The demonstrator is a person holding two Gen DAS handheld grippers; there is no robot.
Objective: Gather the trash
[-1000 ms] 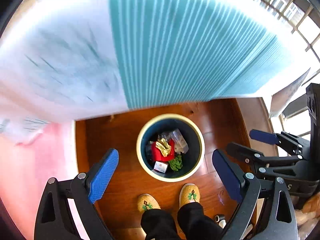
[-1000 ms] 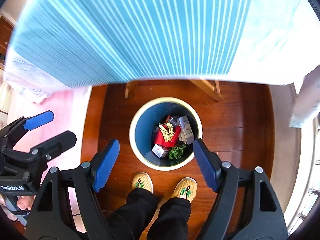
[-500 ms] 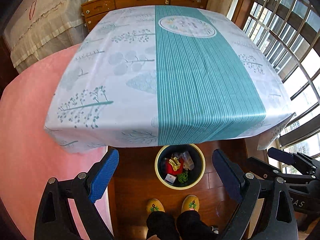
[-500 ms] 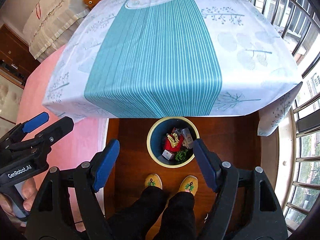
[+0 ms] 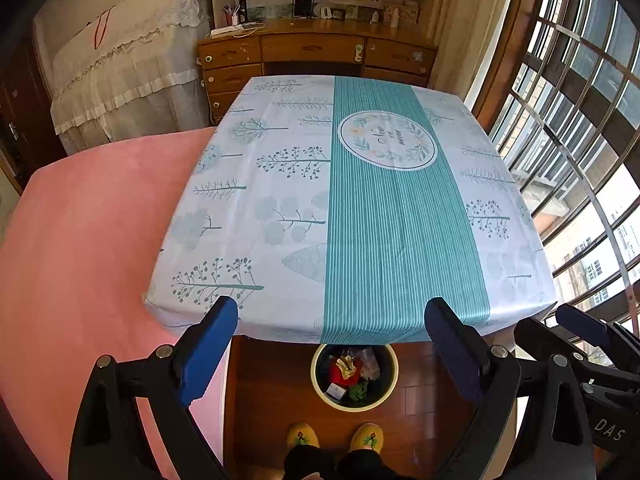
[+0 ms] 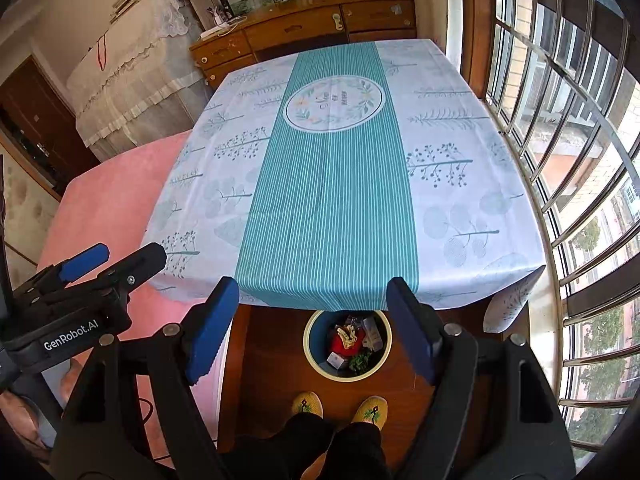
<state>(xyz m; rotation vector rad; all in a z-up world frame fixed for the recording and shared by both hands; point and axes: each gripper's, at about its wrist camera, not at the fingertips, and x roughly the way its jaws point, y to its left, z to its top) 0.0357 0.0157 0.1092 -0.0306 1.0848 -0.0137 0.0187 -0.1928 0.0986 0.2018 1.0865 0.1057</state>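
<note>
We hold our left gripper (image 5: pixel 332 344) and right gripper (image 6: pixel 312 320), jaws spread and empty, above the trash-filled bin (image 6: pixel 346 347) beside the cloth-covered table (image 5: pixel 360 208).

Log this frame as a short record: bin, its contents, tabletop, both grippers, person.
bin: round trash bin on the wood floor, at the table's near edge
contents: red wrapper, small box, green scrap, other bits
tabletop: tablecloth, no loose trash visible
left hand-held gripper: open, empty
right hand-held gripper: open, empty
person: slippers beside the bin
</note>
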